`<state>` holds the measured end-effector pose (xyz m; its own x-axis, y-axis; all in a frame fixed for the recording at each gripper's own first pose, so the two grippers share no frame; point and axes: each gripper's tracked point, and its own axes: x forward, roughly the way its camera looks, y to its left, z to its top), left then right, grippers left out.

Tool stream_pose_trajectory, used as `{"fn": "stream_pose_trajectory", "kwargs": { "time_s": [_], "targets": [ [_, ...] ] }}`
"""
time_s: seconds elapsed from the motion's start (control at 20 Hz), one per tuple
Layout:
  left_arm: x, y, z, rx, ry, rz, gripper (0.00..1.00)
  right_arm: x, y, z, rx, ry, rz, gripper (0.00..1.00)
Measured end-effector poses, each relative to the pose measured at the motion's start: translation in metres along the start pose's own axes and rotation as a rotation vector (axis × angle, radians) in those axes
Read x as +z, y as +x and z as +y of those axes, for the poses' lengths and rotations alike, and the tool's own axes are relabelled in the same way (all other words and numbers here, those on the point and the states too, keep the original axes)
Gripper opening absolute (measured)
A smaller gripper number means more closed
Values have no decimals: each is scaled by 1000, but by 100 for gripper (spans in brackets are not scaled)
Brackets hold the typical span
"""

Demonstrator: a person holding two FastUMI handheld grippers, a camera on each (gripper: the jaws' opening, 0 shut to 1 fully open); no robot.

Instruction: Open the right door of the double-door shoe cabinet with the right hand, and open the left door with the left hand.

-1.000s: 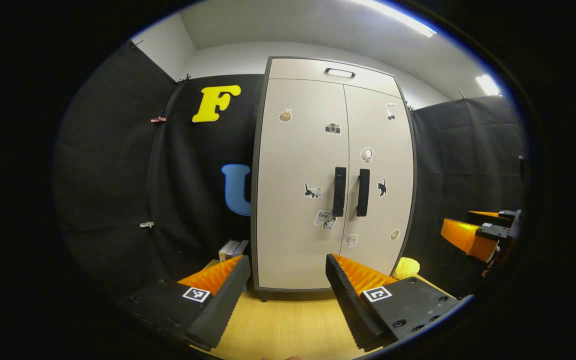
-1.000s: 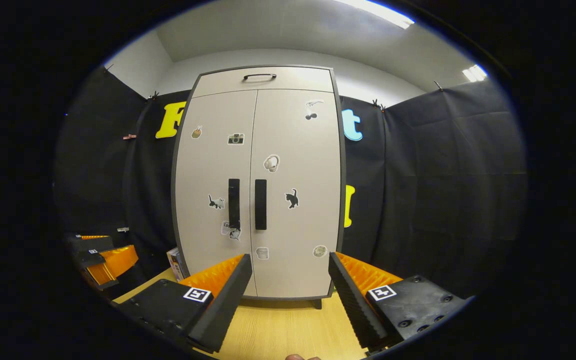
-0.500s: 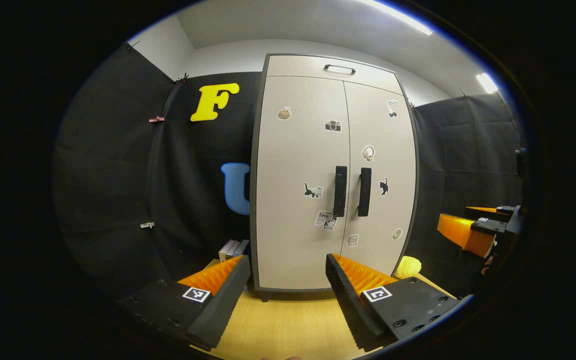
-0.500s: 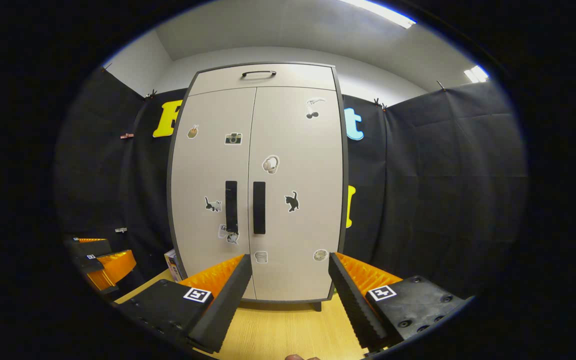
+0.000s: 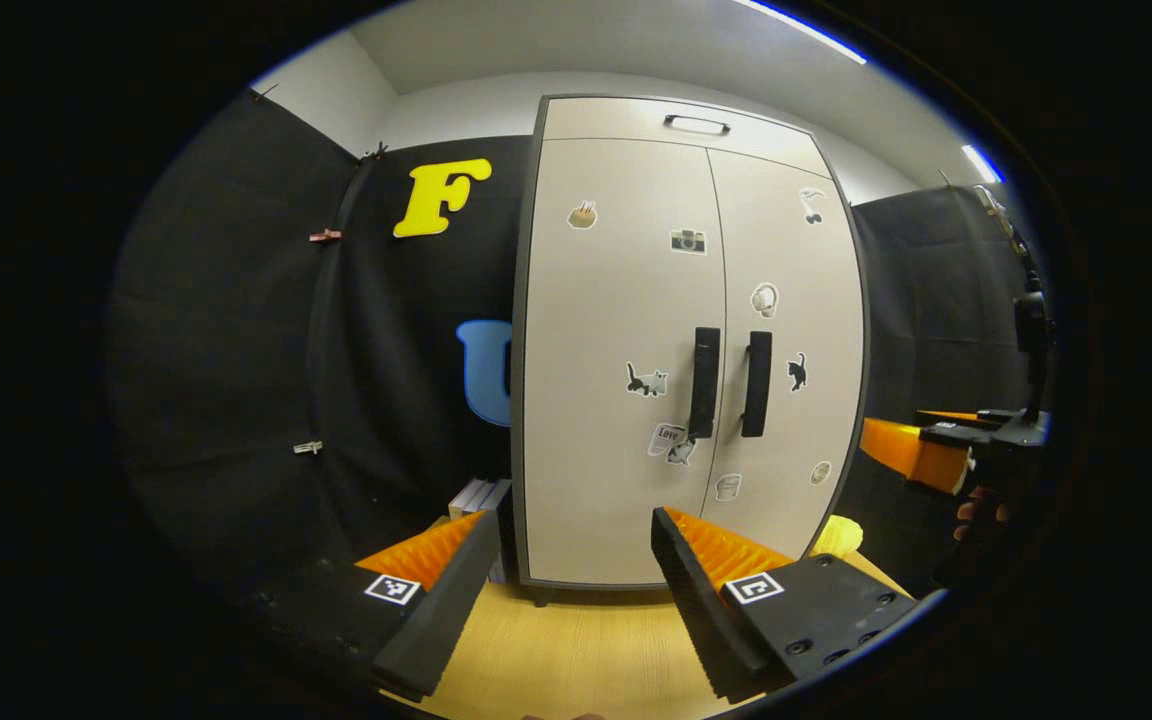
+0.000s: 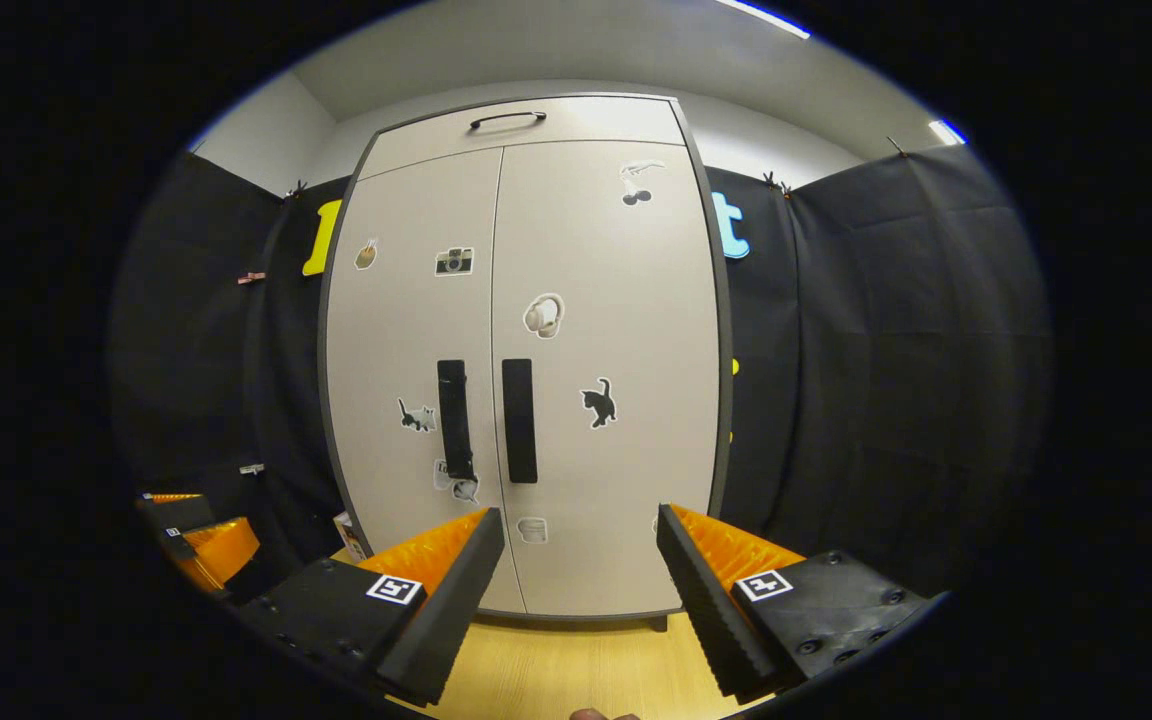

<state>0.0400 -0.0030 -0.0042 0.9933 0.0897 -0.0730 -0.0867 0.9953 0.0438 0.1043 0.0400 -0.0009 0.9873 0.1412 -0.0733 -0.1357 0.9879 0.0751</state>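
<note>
Both doors of the shoe cabinet point(image 6: 521, 370) are closed, so the step in hand reads as the approach – nothing has been gripped yet. In the right gripper view the right gripper point(image 6: 581, 585) hangs with its fingers spread apart and empty, the cabinet standing upright ahead on the wooden floor point(image 6: 576, 665). The right door handle point(image 6: 519, 420), a black vertical bar, sits at about eleven o'clock from the gap between the fingers, just beside the left door handle point(image 6: 453, 420) across the centre seam.

In the left gripper view the left gripper point(image 5: 576, 585) is likewise spread and empty – the left handle lies near one o'clock from it, and the right gripper shows out at three o'clock with a hand point(image 5: 976, 505) beneath it.

By my reading, the next move asks the right gripper to shift toward eleven o'clock, straddle the right handle without catching its neighbour, clamp, then pull outward along the door's hinge arc
</note>
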Motion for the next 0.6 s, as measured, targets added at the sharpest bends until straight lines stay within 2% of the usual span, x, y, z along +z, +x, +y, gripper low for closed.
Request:
{"fn": "stream_pose_trajectory", "kwargs": {
  "time_s": [0.3,0.6],
  "targets": [
    [2,7,5,49,23,3,95,19,45,20,58,8,-32,98],
    [1,3,14,97,19,10,95,38,101,38,76,4,-61,98]
  ]
}}
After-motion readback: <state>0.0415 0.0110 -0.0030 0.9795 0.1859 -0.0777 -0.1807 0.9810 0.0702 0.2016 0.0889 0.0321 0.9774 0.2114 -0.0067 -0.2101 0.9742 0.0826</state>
